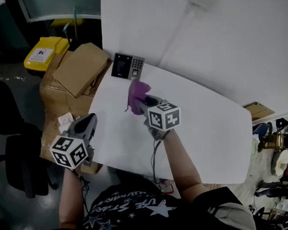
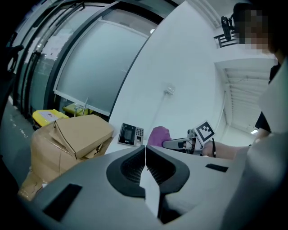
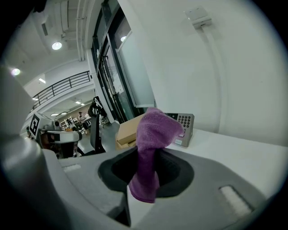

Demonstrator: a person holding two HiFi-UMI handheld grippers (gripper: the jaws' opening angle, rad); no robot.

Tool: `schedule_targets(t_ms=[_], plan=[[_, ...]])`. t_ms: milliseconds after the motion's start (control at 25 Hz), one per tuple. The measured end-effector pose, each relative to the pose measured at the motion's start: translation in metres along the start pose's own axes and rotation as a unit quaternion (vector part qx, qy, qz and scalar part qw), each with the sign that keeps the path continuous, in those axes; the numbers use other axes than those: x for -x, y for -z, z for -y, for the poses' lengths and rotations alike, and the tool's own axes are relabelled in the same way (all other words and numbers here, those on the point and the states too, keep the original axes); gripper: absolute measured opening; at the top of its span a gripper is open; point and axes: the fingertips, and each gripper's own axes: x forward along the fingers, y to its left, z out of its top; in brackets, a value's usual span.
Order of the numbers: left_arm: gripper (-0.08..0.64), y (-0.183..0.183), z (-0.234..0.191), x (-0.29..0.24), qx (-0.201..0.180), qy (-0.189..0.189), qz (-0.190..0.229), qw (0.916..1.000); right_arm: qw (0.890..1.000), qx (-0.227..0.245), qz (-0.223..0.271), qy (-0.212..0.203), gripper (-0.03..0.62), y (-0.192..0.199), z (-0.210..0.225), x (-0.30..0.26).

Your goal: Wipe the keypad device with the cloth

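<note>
Although the white table (image 1: 209,132) filled most of the head view, the work sat at its far left corner, beside the cardboard boxes (image 1: 77,67) stacked on the floor. The keypad device (image 1: 127,66) stood there, near the edge, with its screen and keys facing us. We had the right gripper (image 1: 142,103) over the table just short of it. The right gripper view showed its jaws clenched on the purple cloth (image 3: 155,130), a tuft standing up in front of them and a tail hanging below. The cloth was near the device but apart from it. We judged this to be the approach, with wiping not yet begun. The next move called for carrying the tuft forward onto the face and stroking across the screen and keys. The pressure had to be light, since the device looked free-standing and could slide toward the edge. Our left gripper (image 1: 90,118) hung by the table's near left edge. Its jaws were pressed together on nothing, so it was free to steady the device if needed. We counted one table, two boxes that we could make out, one lying on the other, one keypad device, one cloth and two grippers.
</note>
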Motion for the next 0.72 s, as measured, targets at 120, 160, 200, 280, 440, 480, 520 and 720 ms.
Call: schedule_targets(t_ms=[120, 160, 200, 280, 440, 480, 520, 720], plan=[[0.009, -0.006, -0.009, -0.01, -0.007, -0.003, -0.003, 1.0, 1.0, 0.013, -0.006, -0.013, 0.096, -0.011, 0.003, -0.02], [0.009, -0.008, -0.012, -0.013, -0.009, -0.006, -0.003, 0.9999, 1.0, 0.015, -0.007, -0.017, 0.097, -0.014, 0.004, -0.027], [0.009, -0.011, -0.017, -0.016, -0.01, -0.011, -0.001, 0.9999, 1.0, 0.016, -0.009, -0.021, 0.096, -0.017, 0.004, -0.034], [0.009, -0.017, -0.026, -0.021, -0.01, -0.02, 0.006, 0.9997, 0.999, 0.02, -0.012, -0.028, 0.096, -0.023, 0.006, -0.048], [0.009, -0.024, -0.041, -0.032, -0.008, -0.031, 0.007, 0.9995, 0.999, 0.024, -0.02, -0.038, 0.097, -0.035, 0.012, -0.077], [0.009, -0.025, -0.045, -0.035, -0.006, -0.033, 0.005, 0.9994, 0.999, 0.024, -0.022, -0.039, 0.097, -0.037, 0.014, -0.084], [0.009, -0.025, -0.049, -0.038, -0.004, -0.035, 0.003, 0.9994, 0.999, 0.024, -0.024, -0.041, 0.097, -0.039, 0.016, -0.091], [0.009, -0.027, -0.064, -0.051, 0.008, -0.044, -0.004, 0.999, 0.998, 0.026, -0.033, -0.045, 0.097, -0.051, 0.031, -0.122]])
